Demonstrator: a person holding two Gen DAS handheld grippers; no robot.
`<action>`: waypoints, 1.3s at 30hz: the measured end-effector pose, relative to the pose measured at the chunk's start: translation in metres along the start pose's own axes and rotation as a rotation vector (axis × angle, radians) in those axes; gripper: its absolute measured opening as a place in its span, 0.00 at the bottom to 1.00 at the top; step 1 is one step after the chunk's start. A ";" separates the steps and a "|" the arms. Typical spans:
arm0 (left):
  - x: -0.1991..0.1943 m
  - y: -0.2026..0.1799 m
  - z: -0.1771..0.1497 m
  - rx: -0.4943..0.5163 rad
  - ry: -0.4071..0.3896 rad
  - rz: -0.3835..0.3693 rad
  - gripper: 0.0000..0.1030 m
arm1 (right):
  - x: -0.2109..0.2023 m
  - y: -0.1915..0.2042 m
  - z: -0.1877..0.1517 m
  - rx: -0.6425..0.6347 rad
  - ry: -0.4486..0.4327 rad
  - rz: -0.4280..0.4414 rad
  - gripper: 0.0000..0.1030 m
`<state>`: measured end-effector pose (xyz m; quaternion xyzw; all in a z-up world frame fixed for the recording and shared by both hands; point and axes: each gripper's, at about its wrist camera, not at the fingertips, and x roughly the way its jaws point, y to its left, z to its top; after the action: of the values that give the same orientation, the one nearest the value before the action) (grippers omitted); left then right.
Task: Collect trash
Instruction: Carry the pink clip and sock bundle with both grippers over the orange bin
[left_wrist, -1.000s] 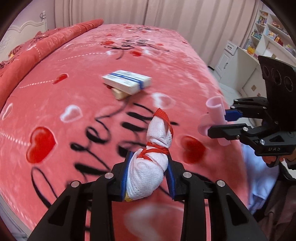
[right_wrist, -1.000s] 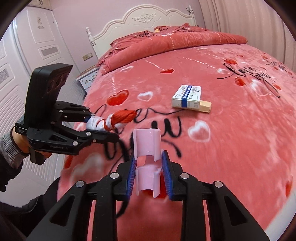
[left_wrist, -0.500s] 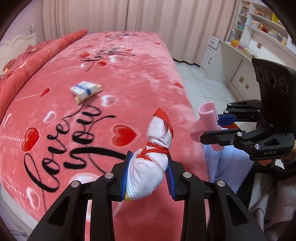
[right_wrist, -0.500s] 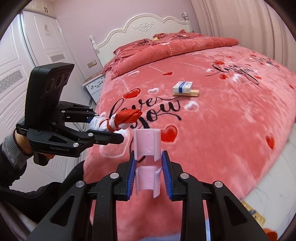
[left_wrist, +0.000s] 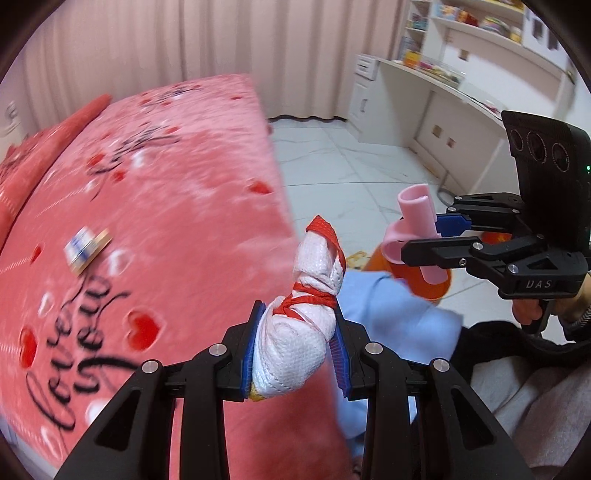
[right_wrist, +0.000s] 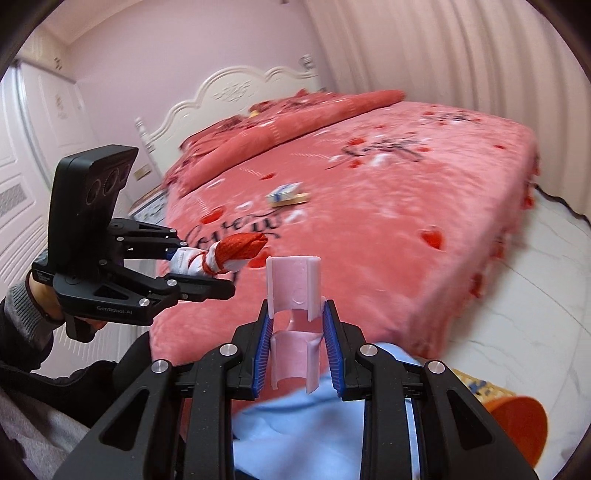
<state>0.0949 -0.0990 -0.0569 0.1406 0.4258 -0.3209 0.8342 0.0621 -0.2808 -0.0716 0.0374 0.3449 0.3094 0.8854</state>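
Note:
My left gripper is shut on a white woven bundle tied with red string, held above the bed's foot corner. The same bundle shows at the left of the right wrist view. My right gripper is shut on a pale pink plastic clip-like tube, which also appears in the left wrist view as the pink tube. An orange bin stands on the floor at lower right, partly behind the right gripper in the left wrist view. A small blue-and-white box on a tan box lies on the bed.
The red heart-print bedspread fills the left. A light blue cloth lies over the person's lap. White marble floor, a desk with shelves and curtains lie beyond. A hand and dark sleeve hold the left gripper.
Both grippers have swung away from the bed middle toward its foot and the floor, keeping their loads. The boxes now look farther off, and the orange bin has come into view.

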 end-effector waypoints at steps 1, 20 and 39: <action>0.005 -0.007 0.006 0.017 0.001 -0.011 0.34 | -0.010 -0.008 -0.004 0.015 -0.009 -0.017 0.27; 0.093 -0.144 0.094 0.328 0.048 -0.230 0.34 | -0.157 -0.141 -0.094 0.288 -0.118 -0.337 0.27; 0.183 -0.211 0.121 0.429 0.152 -0.335 0.34 | -0.172 -0.226 -0.157 0.477 -0.082 -0.410 0.27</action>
<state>0.1108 -0.3952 -0.1228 0.2653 0.4266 -0.5259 0.6864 -0.0176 -0.5851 -0.1529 0.1861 0.3719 0.0333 0.9088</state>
